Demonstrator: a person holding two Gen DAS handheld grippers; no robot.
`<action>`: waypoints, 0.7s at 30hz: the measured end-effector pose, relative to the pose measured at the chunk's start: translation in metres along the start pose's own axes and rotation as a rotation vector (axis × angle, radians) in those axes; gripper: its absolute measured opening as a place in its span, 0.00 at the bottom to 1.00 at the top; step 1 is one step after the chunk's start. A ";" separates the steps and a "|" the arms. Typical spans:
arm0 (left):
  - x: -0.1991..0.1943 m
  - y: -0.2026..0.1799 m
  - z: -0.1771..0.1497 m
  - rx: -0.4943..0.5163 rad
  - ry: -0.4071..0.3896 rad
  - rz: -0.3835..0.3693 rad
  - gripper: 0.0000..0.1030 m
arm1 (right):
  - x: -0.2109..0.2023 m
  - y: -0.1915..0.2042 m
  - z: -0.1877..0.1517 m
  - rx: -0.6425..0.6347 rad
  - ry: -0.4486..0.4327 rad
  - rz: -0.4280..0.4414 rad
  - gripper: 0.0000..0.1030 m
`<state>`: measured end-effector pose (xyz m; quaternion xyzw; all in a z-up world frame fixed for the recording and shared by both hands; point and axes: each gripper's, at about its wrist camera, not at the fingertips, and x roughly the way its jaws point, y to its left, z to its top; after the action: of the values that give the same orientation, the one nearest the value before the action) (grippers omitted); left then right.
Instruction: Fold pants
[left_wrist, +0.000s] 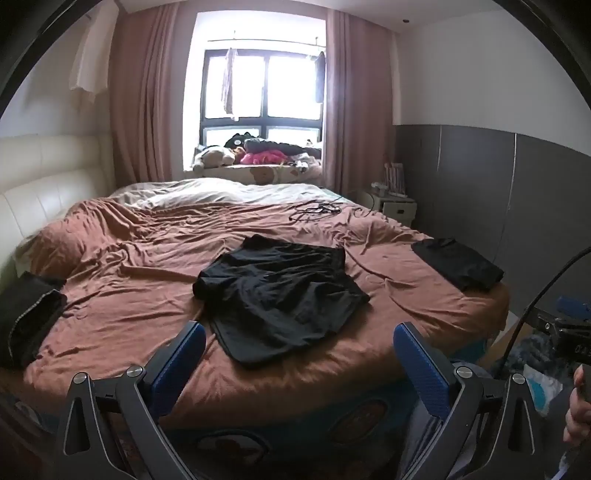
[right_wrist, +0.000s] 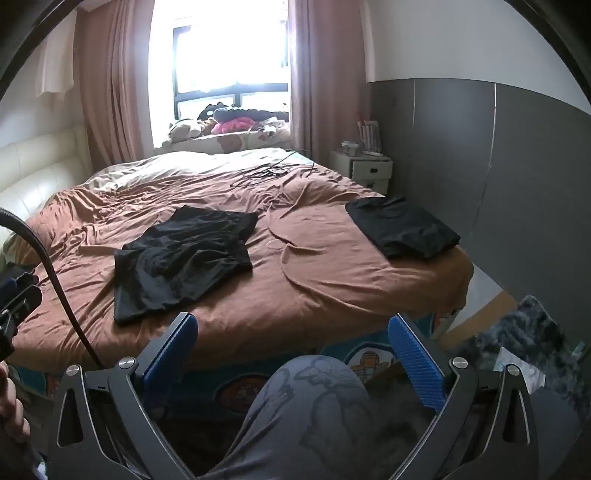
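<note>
You hold your left claw and right claw level, fingers spread wide, gripping nothing.

Black pants — rumpled, spread unfolded — lie mid-bed on the brown sheet.

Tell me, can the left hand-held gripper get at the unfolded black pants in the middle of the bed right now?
Probably yes. The left hand-held gripper is open and aimed at the black pants, which lie spread on the brown bedcover with nothing between them.
</note>
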<state>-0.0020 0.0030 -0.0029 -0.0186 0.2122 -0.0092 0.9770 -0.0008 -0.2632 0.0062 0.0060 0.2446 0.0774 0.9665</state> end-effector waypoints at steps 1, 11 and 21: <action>0.001 0.000 0.001 -0.001 0.004 0.001 1.00 | 0.002 0.005 -0.003 -0.004 -0.004 -0.005 1.00; -0.005 -0.002 0.004 -0.013 -0.004 -0.011 1.00 | 0.005 0.008 -0.005 -0.005 0.003 0.000 1.00; -0.006 -0.004 0.003 -0.011 0.000 -0.031 1.00 | 0.008 0.010 -0.007 0.011 0.011 0.017 1.00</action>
<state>-0.0059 -0.0010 0.0027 -0.0275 0.2120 -0.0232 0.9766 0.0017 -0.2526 -0.0032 0.0130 0.2503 0.0844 0.9644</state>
